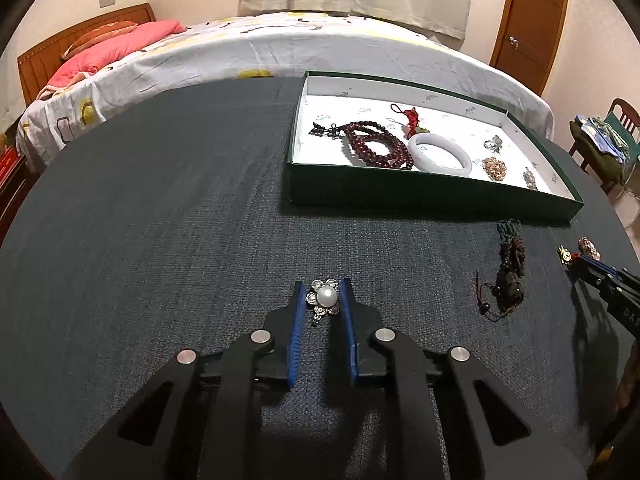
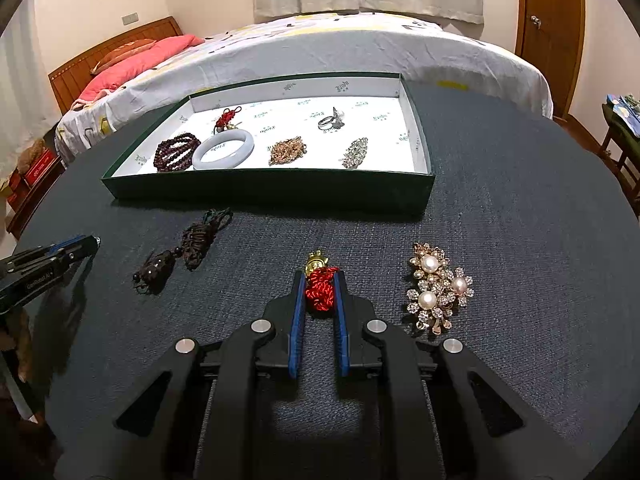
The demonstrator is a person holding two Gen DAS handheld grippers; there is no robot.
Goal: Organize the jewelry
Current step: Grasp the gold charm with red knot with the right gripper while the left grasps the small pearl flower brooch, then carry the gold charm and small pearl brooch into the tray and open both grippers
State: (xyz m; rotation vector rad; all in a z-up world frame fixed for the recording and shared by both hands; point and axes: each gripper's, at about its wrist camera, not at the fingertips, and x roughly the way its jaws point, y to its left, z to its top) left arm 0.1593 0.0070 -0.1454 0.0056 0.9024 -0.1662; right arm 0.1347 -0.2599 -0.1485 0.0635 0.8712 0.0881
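Observation:
A silver flower brooch with a white pearl [image 1: 325, 297] lies on the dark table cloth, and my left gripper [image 1: 322, 284] is shut on it, a blue pad against each side. My right gripper [image 2: 319, 276] is shut on a red knotted charm with a gold top [image 2: 320, 292], which rests on the cloth. The green tray with white lining [image 2: 260, 190] stands farther back and holds a dark red bead strand [image 2: 176, 152], a pale bangle [image 2: 224, 148], a ring [image 2: 330, 120] and other pieces. In the left wrist view the right gripper [image 1: 588, 260] shows at the right edge.
A dark corded pendant [image 2: 184, 248] lies loose between the two grippers. A gold brooch with three pearls [image 2: 438, 288] sits just right of the right gripper. Behind the table is a bed [image 1: 280, 48]; a chair [image 1: 600, 136] stands at the right.

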